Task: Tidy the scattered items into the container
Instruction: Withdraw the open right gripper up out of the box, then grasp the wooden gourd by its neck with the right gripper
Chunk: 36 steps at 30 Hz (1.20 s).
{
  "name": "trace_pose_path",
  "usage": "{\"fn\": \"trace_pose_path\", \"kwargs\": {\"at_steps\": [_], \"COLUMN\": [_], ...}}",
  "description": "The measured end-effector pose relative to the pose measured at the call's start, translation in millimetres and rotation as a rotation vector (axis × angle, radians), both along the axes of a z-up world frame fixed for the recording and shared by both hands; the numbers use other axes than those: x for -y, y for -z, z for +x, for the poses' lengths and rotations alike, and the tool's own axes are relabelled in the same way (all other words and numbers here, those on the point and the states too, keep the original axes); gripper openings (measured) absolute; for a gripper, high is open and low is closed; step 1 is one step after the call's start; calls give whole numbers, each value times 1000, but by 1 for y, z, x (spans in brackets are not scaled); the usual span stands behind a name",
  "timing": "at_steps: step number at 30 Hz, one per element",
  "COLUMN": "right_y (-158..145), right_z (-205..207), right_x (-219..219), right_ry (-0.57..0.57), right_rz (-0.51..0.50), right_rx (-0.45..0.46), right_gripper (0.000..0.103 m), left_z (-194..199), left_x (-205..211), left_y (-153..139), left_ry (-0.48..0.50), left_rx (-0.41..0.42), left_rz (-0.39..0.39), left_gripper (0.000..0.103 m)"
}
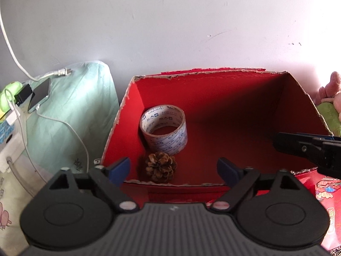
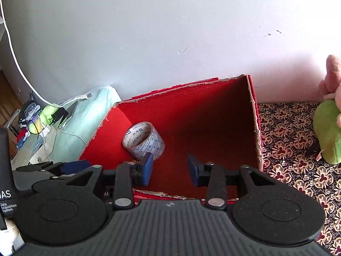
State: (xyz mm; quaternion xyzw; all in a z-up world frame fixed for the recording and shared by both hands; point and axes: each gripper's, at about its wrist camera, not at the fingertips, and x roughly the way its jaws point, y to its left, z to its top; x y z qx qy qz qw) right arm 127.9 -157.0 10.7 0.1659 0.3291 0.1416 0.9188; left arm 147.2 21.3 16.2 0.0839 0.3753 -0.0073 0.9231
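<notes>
A red cardboard box [image 1: 245,115] stands open against the wall; it also shows in the right wrist view [image 2: 213,128]. Inside it lie a roll of printed tape [image 1: 163,130] and a brown pine cone [image 1: 161,166]. The tape roll [image 2: 143,140] shows in the right wrist view too. My left gripper [image 1: 173,169] is open and empty, above the box's near rim. My right gripper [image 2: 170,169] is open and empty, over the box's near edge. The right gripper's fingers [image 1: 309,147] reach in from the right in the left wrist view.
A pale green pillow [image 1: 70,111] with a phone [image 1: 39,95] and white cables lies left of the box. A plush toy [image 2: 329,115] sits on a patterned cloth [image 2: 287,140] to the right. A white wall is behind.
</notes>
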Motion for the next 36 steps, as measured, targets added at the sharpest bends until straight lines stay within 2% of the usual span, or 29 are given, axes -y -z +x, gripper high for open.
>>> {"fn": "trace_pose_path", "kwargs": {"at_steps": [10, 14, 18, 21, 24, 28, 31, 34, 36], "right_y": [-3, -6, -6, -2, 4, 21, 35, 46, 50], "right_z": [-30, -45, -66, -81, -92, -102, -105, -109, -112], "right_x": [6, 6, 8, 18, 28, 43, 53, 61, 63], "right_ry": [15, 18, 14, 6, -18, -7, -4, -8, -17], "right_rz": [-3, 0, 11, 30, 47, 80, 146, 220, 246], "right_rx": [65, 95, 119, 110, 77, -8, -81, -145, -174], "right_gripper": [40, 40, 40, 40, 40, 40, 40, 39, 39], "left_z": [-16, -26, -49, -74, -99, -131, -143, -143, -143], "left_x": [9, 5, 1, 1, 5, 23, 41, 54, 58], "left_y": [-7, -12, -17, -15, -9, 3, 14, 27, 35], "left_ry": [4, -6, 27, 114, 256, 447, 565, 615, 633], "left_rx": [49, 71, 102, 106, 92, 70, 21, -35, -79], "left_rz": [42, 37, 19, -10, -62, -88, -112, -117, -128], "left_gripper": [97, 95, 94, 87, 84, 84, 84, 83, 79]}}
